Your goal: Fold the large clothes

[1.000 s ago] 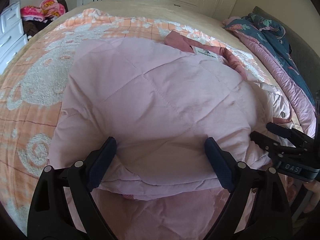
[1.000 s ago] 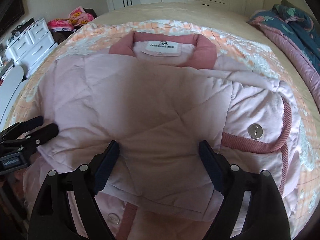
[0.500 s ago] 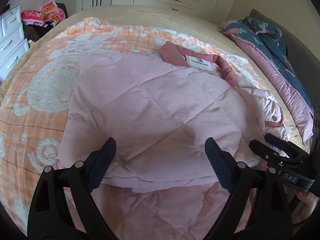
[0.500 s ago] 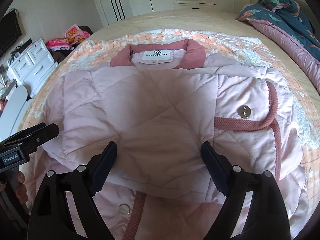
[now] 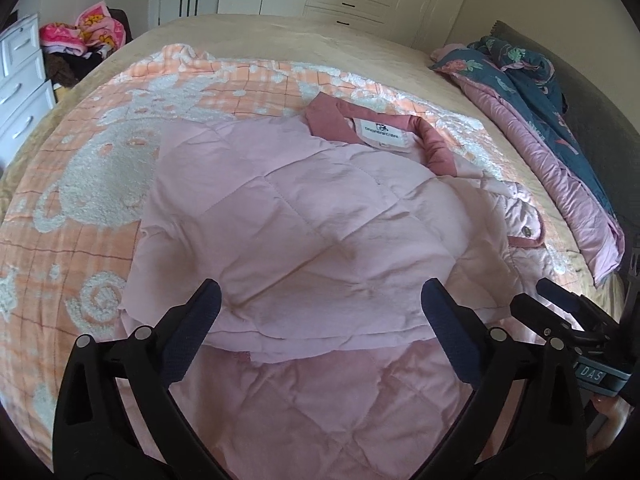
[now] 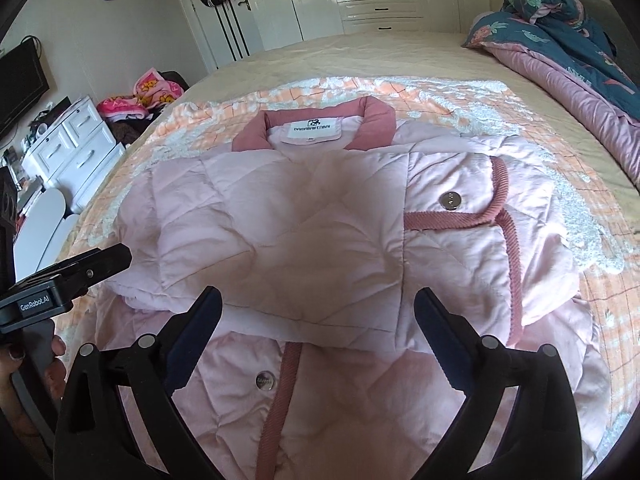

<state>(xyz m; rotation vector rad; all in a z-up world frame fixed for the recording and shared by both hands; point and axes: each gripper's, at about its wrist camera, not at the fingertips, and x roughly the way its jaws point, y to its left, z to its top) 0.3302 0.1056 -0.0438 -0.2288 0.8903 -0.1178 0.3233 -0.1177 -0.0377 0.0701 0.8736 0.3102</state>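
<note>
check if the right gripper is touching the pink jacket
Cannot tell: in the right wrist view the opening right gripper overlaps the pink jacket, nothing pinched; no plain gap or contact.

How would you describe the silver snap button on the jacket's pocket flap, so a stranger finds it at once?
On the bed, an orange and white blanket carries a pale pink quilted jacket. On its right side a pocket flap is edged with dusty pink corded trim. The snap button sits on this flap; the other snap lies lower, beside the front placket.
</note>
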